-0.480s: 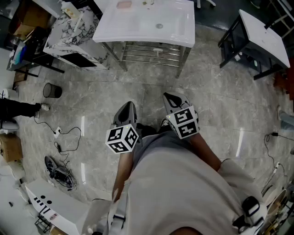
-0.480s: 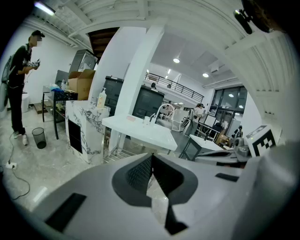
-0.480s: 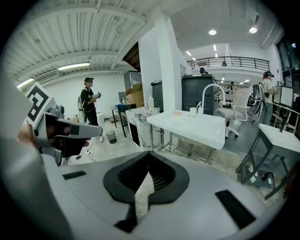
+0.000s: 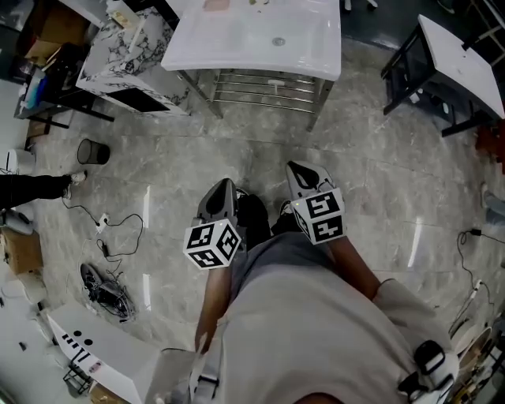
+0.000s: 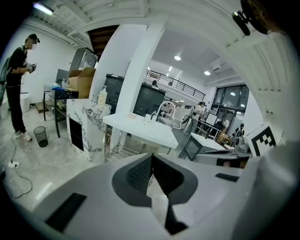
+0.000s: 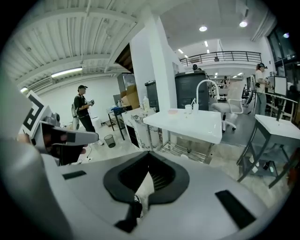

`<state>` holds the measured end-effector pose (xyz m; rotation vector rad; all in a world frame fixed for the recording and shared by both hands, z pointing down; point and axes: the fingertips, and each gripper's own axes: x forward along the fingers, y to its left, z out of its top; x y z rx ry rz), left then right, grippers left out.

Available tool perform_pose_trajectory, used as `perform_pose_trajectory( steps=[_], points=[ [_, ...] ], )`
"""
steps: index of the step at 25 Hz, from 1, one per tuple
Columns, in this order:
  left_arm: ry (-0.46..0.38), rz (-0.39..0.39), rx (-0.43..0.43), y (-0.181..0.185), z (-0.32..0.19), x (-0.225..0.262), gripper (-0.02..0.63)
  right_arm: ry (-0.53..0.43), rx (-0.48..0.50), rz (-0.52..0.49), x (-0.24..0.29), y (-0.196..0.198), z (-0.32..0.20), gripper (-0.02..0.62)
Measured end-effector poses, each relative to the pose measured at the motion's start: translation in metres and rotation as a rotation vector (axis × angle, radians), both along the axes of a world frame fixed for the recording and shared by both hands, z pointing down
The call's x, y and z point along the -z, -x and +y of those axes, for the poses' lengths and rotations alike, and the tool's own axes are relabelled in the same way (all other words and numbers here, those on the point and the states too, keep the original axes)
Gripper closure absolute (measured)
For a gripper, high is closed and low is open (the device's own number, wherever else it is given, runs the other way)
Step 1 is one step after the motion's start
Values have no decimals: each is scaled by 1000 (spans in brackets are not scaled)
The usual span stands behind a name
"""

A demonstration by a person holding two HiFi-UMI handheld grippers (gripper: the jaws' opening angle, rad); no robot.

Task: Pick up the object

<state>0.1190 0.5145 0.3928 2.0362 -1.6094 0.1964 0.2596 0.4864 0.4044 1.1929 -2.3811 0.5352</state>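
I stand on a grey tiled floor, a few steps short of a white sink table (image 4: 252,47). A small pink thing (image 4: 213,6) lies on its top; in the right gripper view a pink dish (image 6: 172,111) and a pale cup (image 6: 187,108) stand by a curved faucet (image 6: 202,91). My left gripper (image 4: 223,186) and right gripper (image 4: 297,168) are held close to my body, both pointing toward the table. Each is shut with nothing between its jaws, as the left gripper (image 5: 151,157) and right gripper (image 6: 149,155) show in their own views.
A marble-patterned cabinet (image 4: 126,55) stands left of the table, with a black bin (image 4: 92,151) and loose cables (image 4: 110,233) on the floor. A dark-framed white table (image 4: 458,63) is at the right. A person (image 6: 84,111) stands far left.
Both grippers have shifted slightly right and down in the head view as I step; a dark shoe now shows between them. The jaws have not changed.
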Motion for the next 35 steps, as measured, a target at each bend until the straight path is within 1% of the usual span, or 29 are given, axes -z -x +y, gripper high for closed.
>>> perform_pose_trajectory(
  steps=[2,3,5,6,8,11,14,18,20,21,24,25,26,30,33,35],
  points=[
    [9,23,8,5,-3,-1,606,-12,2,-24,2,6,-4,584],
    [13,50,11,6,-5,-1,606,-14,17,-33,2,10,-5,584],
    [18,110,13,8,-11,-1,606,12,67,-68,0,19,-4,584],
    [20,125,11,7,-14,-3,606,34,89,-97,0,23,-3,584],
    [27,119,-3,6,-21,-9,606,57,111,-133,-1,28,-5,584],
    [46,104,-31,8,-32,-18,606,36,105,-113,-3,34,-17,584],
    [56,116,-37,15,-49,-22,606,6,93,-85,-3,43,-36,584],
    [73,102,-62,25,-72,-25,606,5,112,43,-14,57,-59,584],
    [88,106,-74,33,-84,-26,606,24,105,40,-15,68,-72,584],
    [98,130,-79,36,-90,-26,606,26,90,33,-14,72,-80,585],
    [115,252,-88,48,-110,-21,606,9,59,31,-7,86,-106,584],
    [111,271,-90,54,-119,-19,606,10,54,22,-5,92,-116,584],
    [107,272,-92,59,-128,-17,606,14,46,19,-4,97,-125,584],
    [115,227,-113,82,-160,-21,606,18,22,53,-4,119,-161,584],
    [127,193,-128,97,-179,-24,606,25,12,42,-1,135,-183,584],
    [119,174,-135,107,-190,-21,606,26,4,43,2,146,-196,584]
  ],
)
